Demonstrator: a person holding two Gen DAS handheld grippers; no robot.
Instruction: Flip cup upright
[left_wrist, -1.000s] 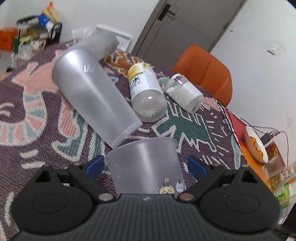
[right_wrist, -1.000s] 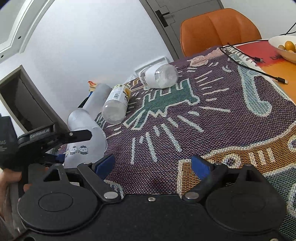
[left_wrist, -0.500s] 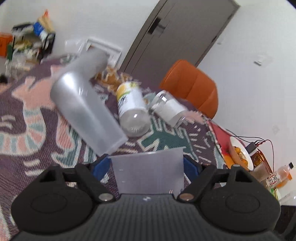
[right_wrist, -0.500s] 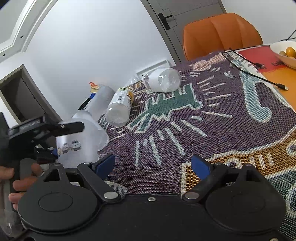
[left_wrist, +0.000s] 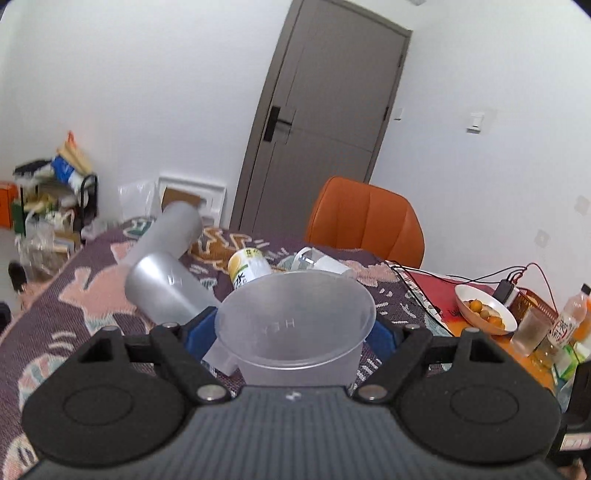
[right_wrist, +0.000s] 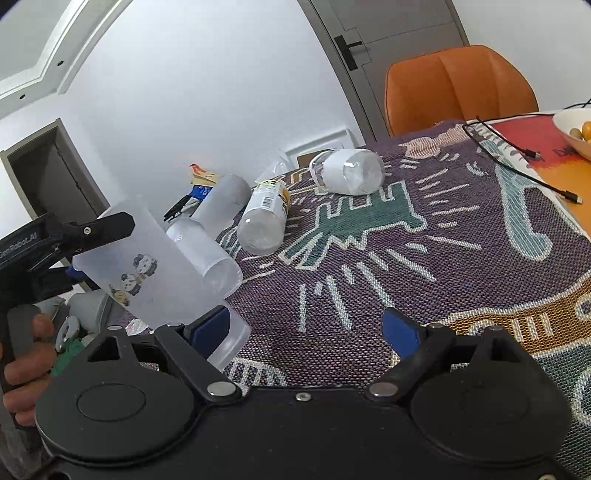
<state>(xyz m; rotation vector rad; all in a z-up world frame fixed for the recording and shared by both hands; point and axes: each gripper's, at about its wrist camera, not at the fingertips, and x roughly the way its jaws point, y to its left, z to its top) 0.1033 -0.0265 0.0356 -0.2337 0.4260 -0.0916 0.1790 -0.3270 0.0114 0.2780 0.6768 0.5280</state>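
Observation:
My left gripper (left_wrist: 293, 334) is shut on a frosted clear cup (left_wrist: 295, 328) with small cartoon stickers. In the left wrist view its open mouth faces the camera. In the right wrist view the same cup (right_wrist: 147, 273) hangs tilted above the table's left edge, held in the left gripper's black fingers (right_wrist: 107, 227). My right gripper (right_wrist: 306, 326) is open and empty, low over the patterned tablecloth (right_wrist: 424, 258).
Two frosted tumblers (right_wrist: 210, 254) (right_wrist: 221, 199), a yellow-labelled bottle (right_wrist: 266, 218) and a white-labelled bottle (right_wrist: 351, 171) lie on their sides. An orange chair (right_wrist: 458, 85) stands behind the table. At right are a cable (right_wrist: 517, 147), a bowl of fruit (left_wrist: 484, 310), a glass (left_wrist: 530, 330) and a bottle (left_wrist: 567, 321).
My left gripper has lifted the cup off the cloth and turned it, so its mouth now faces the left wrist camera. The right gripper has barely moved.

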